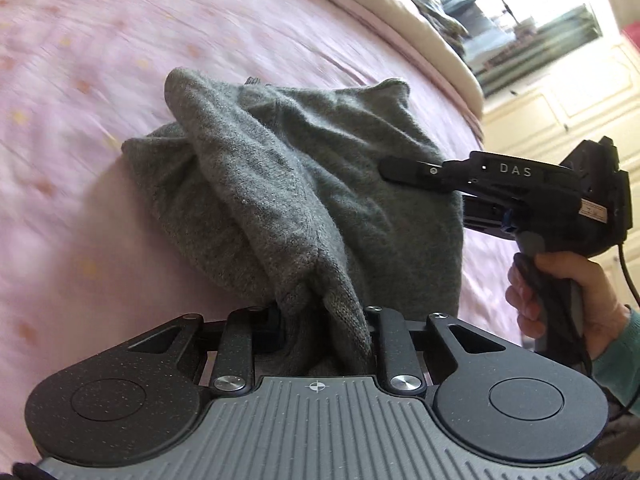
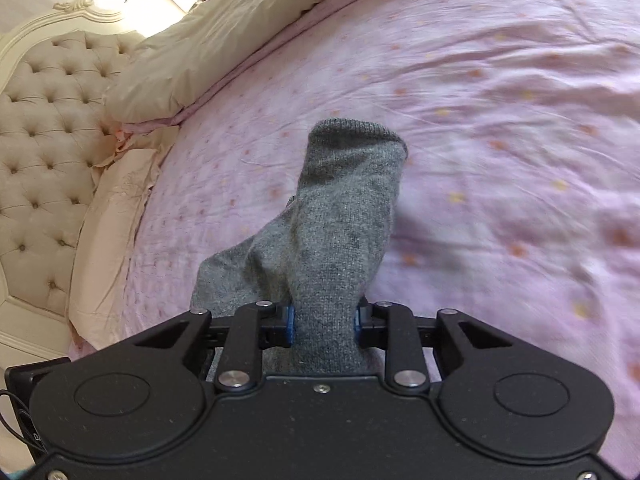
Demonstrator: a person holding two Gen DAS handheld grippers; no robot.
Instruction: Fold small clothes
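A grey knitted garment (image 1: 320, 168) lies bunched on the pink bedspread (image 1: 100, 80). One fold of it rises into my left gripper (image 1: 320, 324), which is shut on the cloth at the bottom of the left wrist view. My right gripper (image 1: 400, 174) reaches in from the right, its fingers lying against the garment's right side. In the right wrist view my right gripper (image 2: 325, 320) is shut on a lifted part of the grey garment (image 2: 344, 216), pinched between blue pads (image 2: 290, 322). The cloth stands up in front of the camera and hides the rest of the garment.
A person's hand (image 1: 568, 300) in a teal sleeve holds the right gripper's handle. A cream duvet (image 2: 224, 28) lies along the far side of the bed, beside a tufted headboard (image 2: 48, 120). A bright window (image 1: 536, 32) and cream panelled doors stand beyond the bed's edge.
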